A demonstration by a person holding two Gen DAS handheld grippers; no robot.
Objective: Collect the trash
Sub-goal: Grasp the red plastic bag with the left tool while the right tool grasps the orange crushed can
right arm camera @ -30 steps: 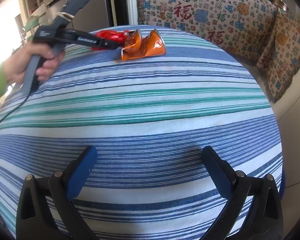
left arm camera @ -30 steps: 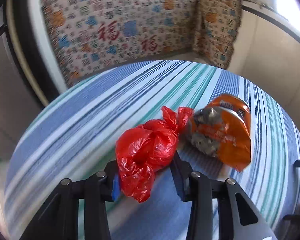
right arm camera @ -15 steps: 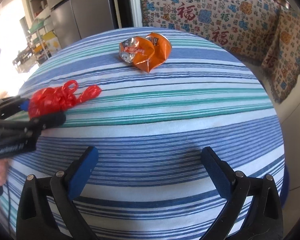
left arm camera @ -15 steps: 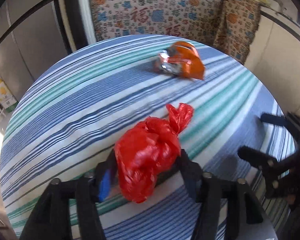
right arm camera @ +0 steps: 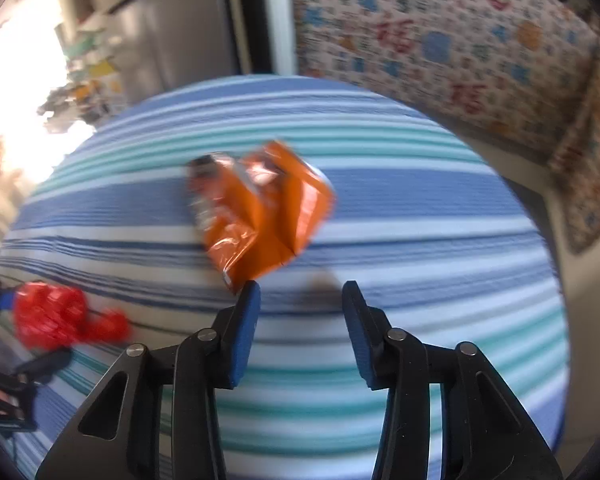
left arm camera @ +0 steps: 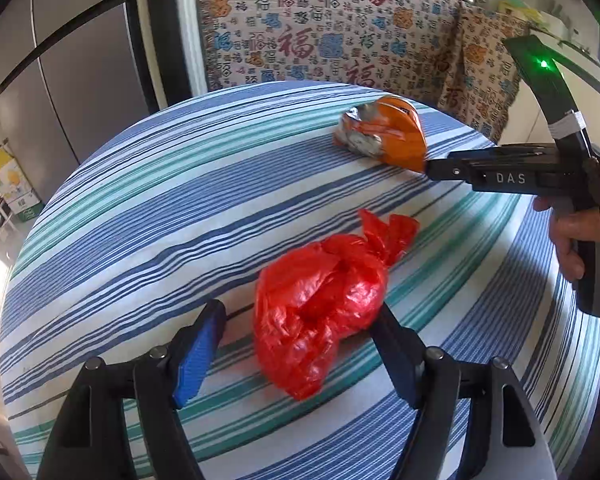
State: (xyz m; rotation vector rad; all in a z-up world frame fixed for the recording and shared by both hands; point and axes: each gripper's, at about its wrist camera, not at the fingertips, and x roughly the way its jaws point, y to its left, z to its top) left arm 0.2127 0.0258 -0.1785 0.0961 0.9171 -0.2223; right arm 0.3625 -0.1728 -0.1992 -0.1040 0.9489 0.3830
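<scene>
A knotted red plastic bag (left arm camera: 320, 304) lies on the striped table between the fingers of my left gripper (left arm camera: 300, 328), which is open; the right finger touches the bag and the left finger stands apart from it. The bag also shows in the right wrist view (right arm camera: 56, 316). A crumpled orange snack packet (left arm camera: 384, 136) lies farther back on the table. In the right wrist view the packet (right arm camera: 260, 216) sits just ahead of my right gripper (right arm camera: 300, 300), which is open and empty, its left fingertip close to the packet's near corner.
The round table has a blue, teal and white striped cloth (left arm camera: 160, 200). A patterned sofa (left arm camera: 340, 40) stands behind it, and a grey fridge (left arm camera: 60, 80) stands at the back left. The right gripper's body (left arm camera: 520, 172) reaches over the table from the right.
My left gripper has opened around the red bag, which now rests on the table. My right gripper has moved forward to the orange packet and its jaws have narrowed.
</scene>
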